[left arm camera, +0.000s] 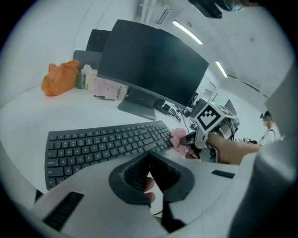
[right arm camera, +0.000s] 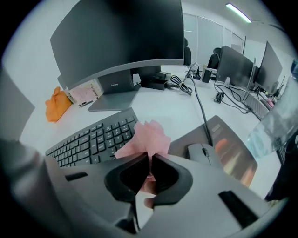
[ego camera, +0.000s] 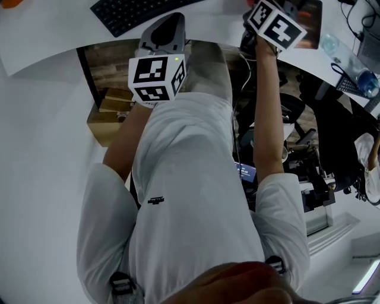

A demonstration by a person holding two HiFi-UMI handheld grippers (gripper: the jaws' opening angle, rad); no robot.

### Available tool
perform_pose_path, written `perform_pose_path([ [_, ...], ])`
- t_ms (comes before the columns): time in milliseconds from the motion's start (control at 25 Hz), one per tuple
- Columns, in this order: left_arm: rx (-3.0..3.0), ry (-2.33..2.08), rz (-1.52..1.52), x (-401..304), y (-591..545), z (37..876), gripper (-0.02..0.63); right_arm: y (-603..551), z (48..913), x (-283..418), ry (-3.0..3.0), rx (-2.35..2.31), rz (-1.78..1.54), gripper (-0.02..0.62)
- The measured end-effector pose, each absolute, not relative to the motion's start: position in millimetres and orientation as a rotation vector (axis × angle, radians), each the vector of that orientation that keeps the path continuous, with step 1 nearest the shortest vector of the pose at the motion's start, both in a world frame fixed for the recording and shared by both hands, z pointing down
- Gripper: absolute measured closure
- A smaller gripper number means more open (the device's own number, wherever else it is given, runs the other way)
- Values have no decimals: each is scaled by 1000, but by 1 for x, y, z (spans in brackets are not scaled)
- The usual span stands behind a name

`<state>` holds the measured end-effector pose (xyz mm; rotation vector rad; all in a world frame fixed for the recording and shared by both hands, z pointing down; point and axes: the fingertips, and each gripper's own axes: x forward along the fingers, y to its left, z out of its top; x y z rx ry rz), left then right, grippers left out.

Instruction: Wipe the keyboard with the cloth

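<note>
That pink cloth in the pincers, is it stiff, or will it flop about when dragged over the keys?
Probably floppy: the cloth fans out in crumpled folds past the right gripper pinching it. It looks thin and light, so it would likely drape over the keyboard rather than push keys.

An office: a white desk bears a monitor, with keyboard and mouse before it, more screens behind it and strip lights above it.
</note>
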<state>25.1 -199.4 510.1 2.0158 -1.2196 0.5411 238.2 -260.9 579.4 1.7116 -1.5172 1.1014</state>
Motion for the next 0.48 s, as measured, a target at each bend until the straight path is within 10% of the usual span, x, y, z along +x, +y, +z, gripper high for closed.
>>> perform_pose_path([
  [480,2006,-1223,526,25,-205,510,594,-293,569,248,-1584,1691,1052,569],
])
